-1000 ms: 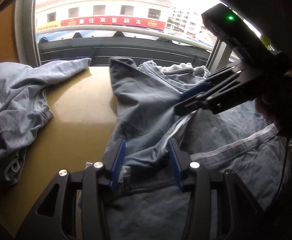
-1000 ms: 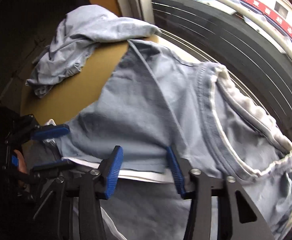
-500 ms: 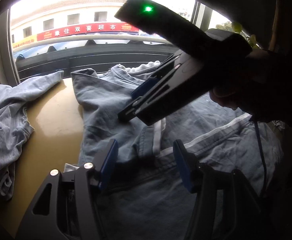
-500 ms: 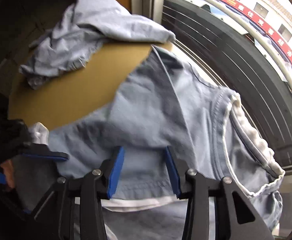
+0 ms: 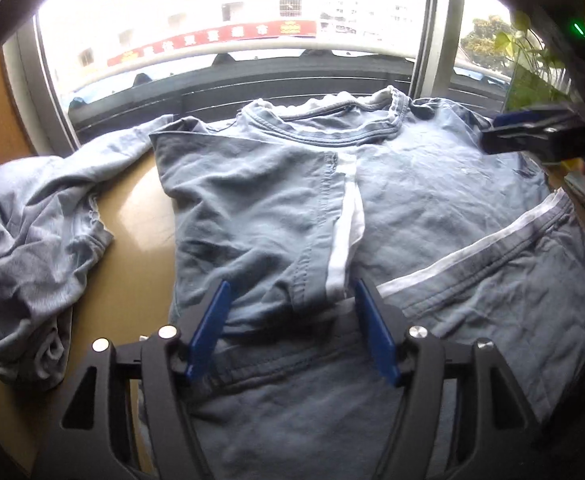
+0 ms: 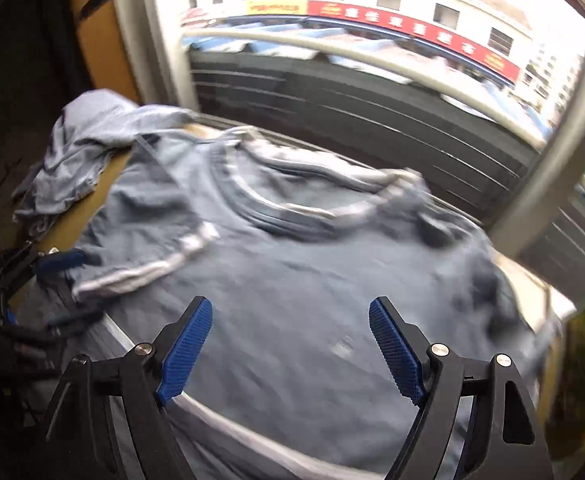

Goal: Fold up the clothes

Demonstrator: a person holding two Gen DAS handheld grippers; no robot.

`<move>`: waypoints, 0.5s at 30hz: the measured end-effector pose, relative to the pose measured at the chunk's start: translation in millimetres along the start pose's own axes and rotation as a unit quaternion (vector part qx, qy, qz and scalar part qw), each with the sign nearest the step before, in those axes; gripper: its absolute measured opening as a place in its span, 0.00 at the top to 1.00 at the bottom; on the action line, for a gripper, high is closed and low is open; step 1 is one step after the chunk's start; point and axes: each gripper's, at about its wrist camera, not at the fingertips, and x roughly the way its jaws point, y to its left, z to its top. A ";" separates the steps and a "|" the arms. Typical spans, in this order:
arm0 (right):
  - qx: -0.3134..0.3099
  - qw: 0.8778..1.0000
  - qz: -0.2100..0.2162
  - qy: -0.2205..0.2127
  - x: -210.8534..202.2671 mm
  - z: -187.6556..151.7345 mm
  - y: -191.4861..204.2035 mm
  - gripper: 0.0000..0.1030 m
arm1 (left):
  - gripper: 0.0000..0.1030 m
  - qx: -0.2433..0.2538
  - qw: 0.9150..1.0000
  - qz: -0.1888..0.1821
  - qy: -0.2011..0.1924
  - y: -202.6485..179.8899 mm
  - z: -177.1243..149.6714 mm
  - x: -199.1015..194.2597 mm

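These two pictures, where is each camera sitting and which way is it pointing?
Left wrist view: sits on the left gripper, looking down over its opening jaws at the blue T-shirt and window; the right gripper shows at right.
Right wrist view: sits on the right gripper, jaws opening over the blurred shirt, nothing between them; the left gripper shows at left.
Both share the shirt, the crumpled grey garment, the table and the red shop sign.

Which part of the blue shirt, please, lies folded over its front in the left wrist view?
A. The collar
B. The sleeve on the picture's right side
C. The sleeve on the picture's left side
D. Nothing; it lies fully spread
C: the left-side sleeve lies folded inward over the shirt, its white-edged cuff near the middle, while the collar stays at the far edge.
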 end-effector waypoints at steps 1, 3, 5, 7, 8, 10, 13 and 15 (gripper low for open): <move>0.036 0.999 -0.026 -0.004 -19.6 -15.6 -28.8 0.19 | 0.38 -0.002 1.000 0.001 0.007 0.5 1.0 -0.6; 0.103 0.992 -0.073 0.002 -44.7 -42.9 -89.4 0.19 | 0.40 -0.016 1.000 -0.005 0.011 -0.2 8.3 -6.3; 0.173 0.980 -0.094 0.008 -54.6 -65.7 -139.8 0.20 | 0.39 -0.025 0.999 -0.025 0.006 -5.8 21.9 -9.9; 0.220 0.972 -0.077 -0.002 -52.1 -77.8 -167.5 0.23 | 0.37 -0.016 0.999 -0.030 0.001 -13.9 34.0 -9.0; 0.243 0.968 -0.068 -0.006 -50.9 -83.9 -181.4 0.23 | 0.38 0.000 1.000 -0.010 0.002 -18.9 36.1 -2.5; 0.274 0.960 -0.050 -0.017 -41.0 -87.9 -191.3 0.23 | 0.38 0.013 1.000 0.011 0.010 -21.9 37.5 14.1; 0.289 0.955 -0.034 -0.050 -30.6 -83.9 -188.4 0.23 | 0.36 -0.031 0.999 -0.002 0.023 -6.0 36.0 28.9; 0.280 0.958 -0.031 -0.052 -25.0 -74.7 -181.1 0.23 | 0.36 -0.049 0.998 -0.017 0.020 2.7 33.9 26.8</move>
